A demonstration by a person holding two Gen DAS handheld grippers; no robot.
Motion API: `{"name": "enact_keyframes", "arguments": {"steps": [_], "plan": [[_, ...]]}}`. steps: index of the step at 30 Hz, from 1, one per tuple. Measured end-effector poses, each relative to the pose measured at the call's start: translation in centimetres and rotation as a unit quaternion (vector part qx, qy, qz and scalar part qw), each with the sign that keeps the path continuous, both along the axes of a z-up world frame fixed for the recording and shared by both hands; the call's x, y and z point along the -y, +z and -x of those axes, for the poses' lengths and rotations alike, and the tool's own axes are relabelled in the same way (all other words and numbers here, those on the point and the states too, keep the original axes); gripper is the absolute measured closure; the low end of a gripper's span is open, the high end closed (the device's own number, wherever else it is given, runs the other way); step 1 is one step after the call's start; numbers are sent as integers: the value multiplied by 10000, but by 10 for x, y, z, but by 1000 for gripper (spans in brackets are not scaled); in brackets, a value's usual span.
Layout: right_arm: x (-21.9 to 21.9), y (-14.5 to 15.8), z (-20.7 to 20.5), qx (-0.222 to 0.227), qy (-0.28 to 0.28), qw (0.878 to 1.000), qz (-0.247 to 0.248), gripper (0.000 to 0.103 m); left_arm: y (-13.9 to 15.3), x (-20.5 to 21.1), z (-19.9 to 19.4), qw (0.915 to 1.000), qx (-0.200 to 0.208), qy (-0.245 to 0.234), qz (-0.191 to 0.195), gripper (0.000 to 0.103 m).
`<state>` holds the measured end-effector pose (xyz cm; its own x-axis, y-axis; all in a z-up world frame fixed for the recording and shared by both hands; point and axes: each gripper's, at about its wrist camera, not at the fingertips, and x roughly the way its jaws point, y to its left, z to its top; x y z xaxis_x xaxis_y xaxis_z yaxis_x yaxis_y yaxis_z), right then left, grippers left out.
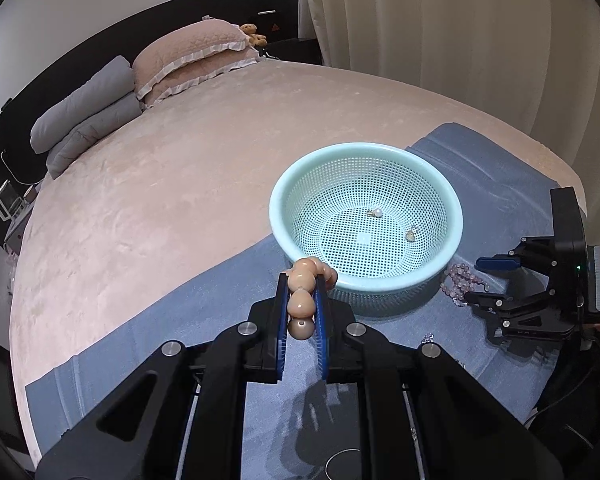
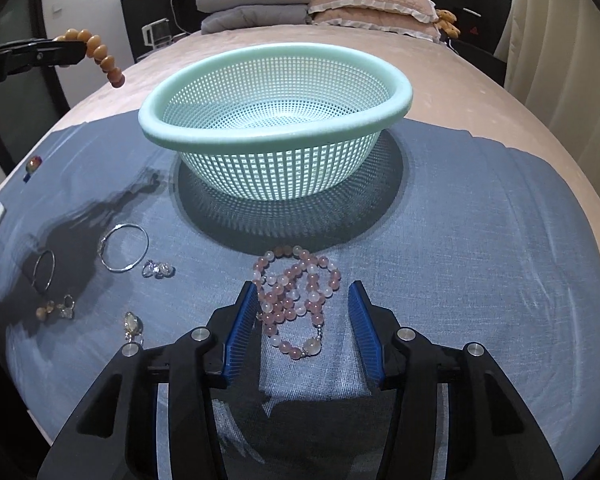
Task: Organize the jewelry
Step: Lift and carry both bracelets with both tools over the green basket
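My left gripper [image 1: 303,280] is shut on a tan bead bracelet [image 1: 302,300] and holds it in the air just left of the mint mesh basket [image 1: 284,208]; the bracelet also hangs at top left of the right wrist view [image 2: 100,54]. Two small earrings [image 1: 376,213] lie in the basket. My right gripper [image 2: 303,292] is open and low over the blue cloth, its fingers either side of a pink bead bracelet [image 2: 296,292] lying in front of the basket [image 2: 260,136]. It also shows in the left wrist view [image 1: 476,280].
On the blue cloth [image 2: 480,240] to the left lie a silver bangle [image 2: 124,247], a thin ring hoop [image 2: 44,270], crystal earrings [image 2: 158,269] and small pendants [image 2: 134,326]. The cloth covers a pink bed with pillows [image 2: 372,4] at the far end.
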<state>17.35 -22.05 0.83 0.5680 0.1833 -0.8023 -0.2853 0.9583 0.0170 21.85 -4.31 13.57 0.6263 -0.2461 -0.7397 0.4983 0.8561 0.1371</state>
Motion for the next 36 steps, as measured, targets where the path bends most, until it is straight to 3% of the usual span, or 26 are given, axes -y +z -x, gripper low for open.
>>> {"name": "enact_keyframes", "arguments": {"steps": [1,4,13,24,25,36], "plan": [[-1,-3,-1,-87,21,10000,7,78,-1,-1,0,10000,5,15,-11,91],[-1,-7,-4,-191,-24,9998,105,92,-3,-2,-1,10000,-22,29,-12,91],[11,10,5,-169,-53,9992,-360,92,-8,-1,1,9999,-116,-1,-105,90],[20,86,21,468,47,9967,-661,93,3,2,7,9999,-29,-71,-133,90],[18,93,22,553,71,9962,-674,97,3,3,8,9999,-15,-76,-145,90],[13,170,21,1287,263,9901,-503,97,19,3,17,9998,122,-113,-83,90]]}}
